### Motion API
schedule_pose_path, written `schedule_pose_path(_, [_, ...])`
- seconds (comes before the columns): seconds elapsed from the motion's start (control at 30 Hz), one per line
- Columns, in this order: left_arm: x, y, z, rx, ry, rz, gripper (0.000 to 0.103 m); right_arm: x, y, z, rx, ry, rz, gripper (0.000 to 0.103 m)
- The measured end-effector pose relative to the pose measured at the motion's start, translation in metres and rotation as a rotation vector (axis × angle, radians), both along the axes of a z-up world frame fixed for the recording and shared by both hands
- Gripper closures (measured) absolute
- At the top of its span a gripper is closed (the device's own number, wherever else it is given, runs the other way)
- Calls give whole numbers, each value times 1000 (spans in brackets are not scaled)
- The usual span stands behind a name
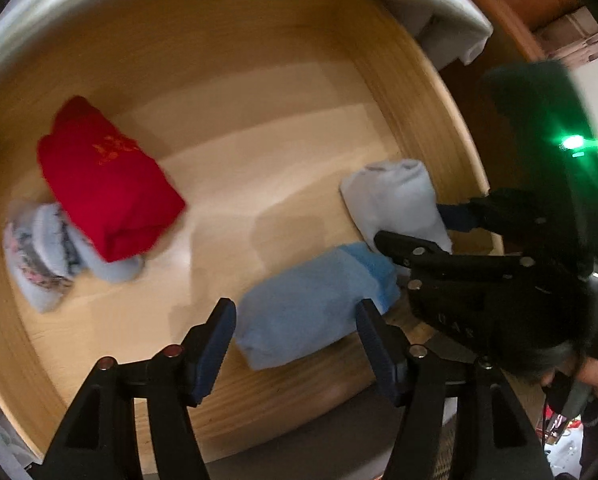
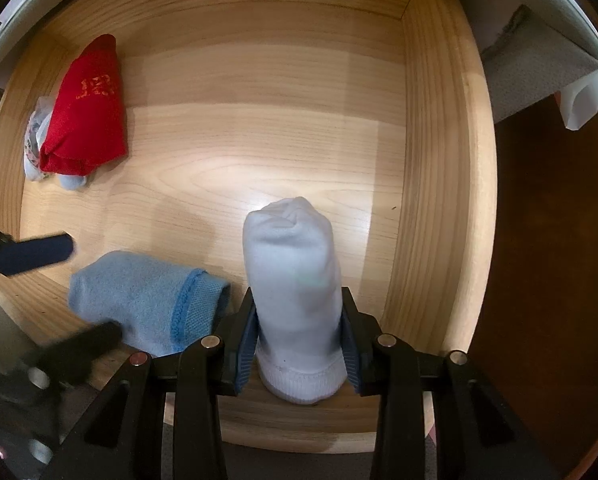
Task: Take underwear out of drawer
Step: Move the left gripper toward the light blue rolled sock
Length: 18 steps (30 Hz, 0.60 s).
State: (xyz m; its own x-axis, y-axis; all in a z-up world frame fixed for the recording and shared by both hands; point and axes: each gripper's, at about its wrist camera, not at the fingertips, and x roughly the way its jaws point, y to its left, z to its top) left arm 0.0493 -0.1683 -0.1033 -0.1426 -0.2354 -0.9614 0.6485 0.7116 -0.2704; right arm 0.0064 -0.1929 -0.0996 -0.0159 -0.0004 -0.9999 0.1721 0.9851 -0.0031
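My right claw (image 2: 299,344) squeezes the white roll (image 2: 293,276). My left claw (image 1: 295,320) is wide apart around the blue roll (image 1: 303,308), at six o'clock in the drawer (image 2: 435,160). Next I pinch and lift.

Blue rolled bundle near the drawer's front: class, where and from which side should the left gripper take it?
Grip the blue rolled bundle across its narrow middle, coming from above at the drawer's front. It lies flat, and the open left gripper already straddles it, a finger on each long side.

A wooden drawer (image 2: 435,168) is holding four bundles: a red one (image 2: 85,108) leaning over a patterned one (image 1: 39,260) (far left), a blue one (image 2: 139,296), a white one (image 2: 295,280).
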Motion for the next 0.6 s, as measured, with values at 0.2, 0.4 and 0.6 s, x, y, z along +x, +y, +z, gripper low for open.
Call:
schedule_pose_path(0.2, [10,8,-4,-3,-18,62,37,-1,-5,1,3,-1,0,68])
schedule_pose_path(0.4, [6,15,-6,28,-39,81,50,1,-10,2,4,-2,-2,68])
schedule_pose_path(0.6, [8,35,-6,62,-59,134,51,5,-14,4,1,-1,-3,68])
